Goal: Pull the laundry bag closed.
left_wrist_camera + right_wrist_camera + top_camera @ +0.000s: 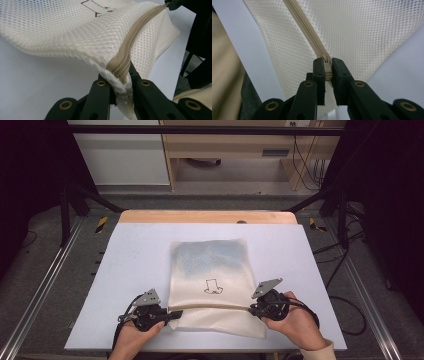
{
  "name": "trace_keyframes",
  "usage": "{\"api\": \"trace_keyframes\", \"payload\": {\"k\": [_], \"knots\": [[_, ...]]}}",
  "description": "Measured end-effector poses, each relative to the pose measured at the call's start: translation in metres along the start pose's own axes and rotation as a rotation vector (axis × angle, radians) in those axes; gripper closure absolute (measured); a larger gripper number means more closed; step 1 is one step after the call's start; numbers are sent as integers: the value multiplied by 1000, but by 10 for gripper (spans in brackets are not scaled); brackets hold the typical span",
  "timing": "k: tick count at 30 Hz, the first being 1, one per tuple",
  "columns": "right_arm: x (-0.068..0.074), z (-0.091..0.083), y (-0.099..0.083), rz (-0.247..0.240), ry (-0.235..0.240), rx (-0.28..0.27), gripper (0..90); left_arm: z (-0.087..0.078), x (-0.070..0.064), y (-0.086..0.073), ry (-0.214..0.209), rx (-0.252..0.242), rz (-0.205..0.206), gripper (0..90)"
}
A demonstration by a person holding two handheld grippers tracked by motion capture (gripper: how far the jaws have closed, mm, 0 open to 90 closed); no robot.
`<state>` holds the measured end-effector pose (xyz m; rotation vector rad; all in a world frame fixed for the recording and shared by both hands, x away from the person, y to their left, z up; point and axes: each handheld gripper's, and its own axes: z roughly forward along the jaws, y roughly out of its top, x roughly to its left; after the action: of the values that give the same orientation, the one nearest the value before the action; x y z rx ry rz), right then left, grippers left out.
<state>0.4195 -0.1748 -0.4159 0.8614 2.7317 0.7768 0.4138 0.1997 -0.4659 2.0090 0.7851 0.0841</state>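
Cream mesh bag (212,280) flat on pale desk (125,255), near front edge, between both hand-held grippers. Left hand-held gripper (172,315) clamped on bag's left end of zipper (125,60), mesh bunched between jaws. Right hand-held gripper (251,309) pinching zipper pull (327,68) at bag's right edge, jaws narrow. Bag: honeycomb mesh, beige zipper running across near end (taut between grippers), small dark outline drawing (214,287) at centre, bluish contents showing faintly through far half.

floor: grey carpet (45,270) | furniture: wooden desk (235,142), white cabinet (125,155) | surroundings: dark
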Motion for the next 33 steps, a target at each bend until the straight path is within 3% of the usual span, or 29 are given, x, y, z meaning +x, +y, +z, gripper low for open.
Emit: {"api": "trace_keyframes", "payload": {"k": [15,33], "knots": [[-2,2,-10,28,1,0,818,-3,3,0,24,5,-5,849],[0,6,-15,27,15,10,819,-10,11,0,58,4,-30,850]]}}
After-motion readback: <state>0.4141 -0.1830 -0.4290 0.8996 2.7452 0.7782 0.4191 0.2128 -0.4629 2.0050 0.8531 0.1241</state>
